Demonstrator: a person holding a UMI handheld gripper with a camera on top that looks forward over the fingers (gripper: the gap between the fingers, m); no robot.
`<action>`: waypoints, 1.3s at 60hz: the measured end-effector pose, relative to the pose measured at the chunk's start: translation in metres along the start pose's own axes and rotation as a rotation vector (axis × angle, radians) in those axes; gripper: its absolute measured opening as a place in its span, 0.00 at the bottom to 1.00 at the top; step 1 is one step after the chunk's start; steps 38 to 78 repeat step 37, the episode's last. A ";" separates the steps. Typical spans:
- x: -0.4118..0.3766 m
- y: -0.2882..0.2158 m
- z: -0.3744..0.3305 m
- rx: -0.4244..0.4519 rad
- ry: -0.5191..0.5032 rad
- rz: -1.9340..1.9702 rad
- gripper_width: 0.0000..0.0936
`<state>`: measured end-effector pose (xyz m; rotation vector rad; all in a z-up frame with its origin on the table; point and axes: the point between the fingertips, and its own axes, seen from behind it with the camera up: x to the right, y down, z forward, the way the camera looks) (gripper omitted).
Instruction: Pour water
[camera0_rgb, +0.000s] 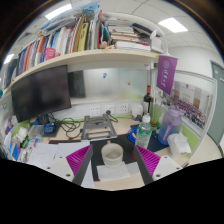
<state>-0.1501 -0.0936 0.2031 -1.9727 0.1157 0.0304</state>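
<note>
Gripper view: open gripper (113, 160) jaws flanking white cup (113, 153); no legible writing.

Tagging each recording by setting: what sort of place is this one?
Probably an office or lab desk. A shelf of upright books hangs above a dark flat monitor, with a clear plastic bottle on the cluttered white desk. The gripper is open around a small white cup.

I'm seeing a cup (113, 153) sitting on the table (60, 152) between my claw's fingers (76, 157), a bottle (143, 132) standing right of it, a monitor (40, 94) behind left, under a bookshelf (90, 57).
</note>
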 end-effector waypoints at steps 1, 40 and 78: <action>-0.005 -0.004 -0.003 0.007 -0.003 0.001 0.92; -0.082 -0.033 -0.037 0.031 -0.039 -0.035 0.92; -0.082 -0.033 -0.037 0.031 -0.039 -0.035 0.92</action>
